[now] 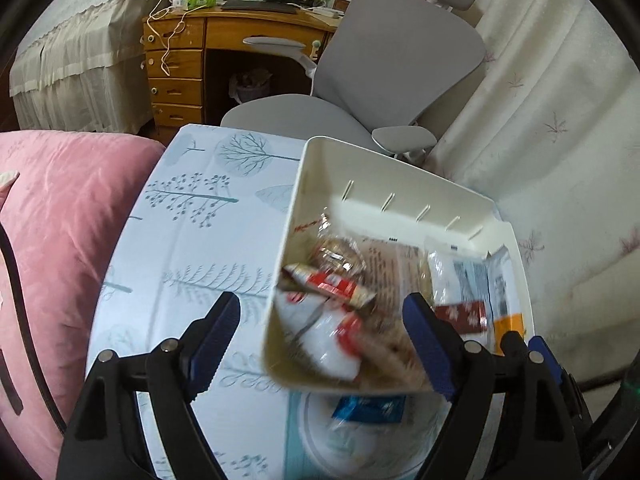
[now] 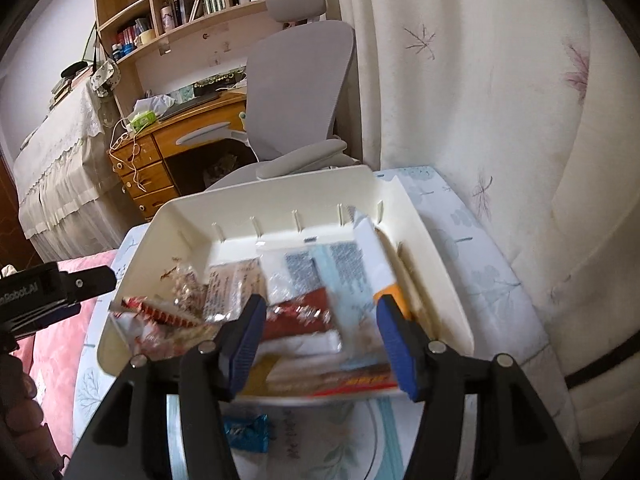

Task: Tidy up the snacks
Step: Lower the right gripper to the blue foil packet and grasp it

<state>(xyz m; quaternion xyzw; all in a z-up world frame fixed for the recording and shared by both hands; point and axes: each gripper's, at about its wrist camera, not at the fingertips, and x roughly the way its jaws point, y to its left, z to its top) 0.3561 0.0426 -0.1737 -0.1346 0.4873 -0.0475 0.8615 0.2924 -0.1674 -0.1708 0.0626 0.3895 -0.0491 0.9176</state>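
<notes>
1. In the left wrist view, the left gripper (image 1: 320, 344) is seen with its fingers (image 1: 218, 332) spread wide apart and clamped on nothing. A white bin (image 1: 320, 152) sits on the counter (image 1: 192, 240), which is covered by a tree-print cloth, and the bin's near left corner lies between the fingers. The bin is filled with snack packets (image 1: 340, 292) in a loose heap (much of it blurred). A blue packet (image 1: 368, 408) is seen outside the bin, on the counter just in front of its near wall.

2. In the right wrist view, the right gripper (image 2: 320, 344) is likewise seen with fingers (image 2: 394, 340) apart and nothing held, poised over the near edge of the bin (image 2: 280, 192). Flat packets (image 2: 340, 264) lie side by side toward the right of the bin, while a red packet (image 2: 300, 314) lies in the middle, and crumpled ones are piled at the left. The blue packet (image 2: 246, 434) is seen alone on the counter (image 2: 460, 220), below the left finger.

3. The step in hand is judged to be the gathering of stray snacks into the bin, largely done. For the next move, the blue packet would need to be reached, pinched flat against the cloth and lifted over the near wall.
</notes>
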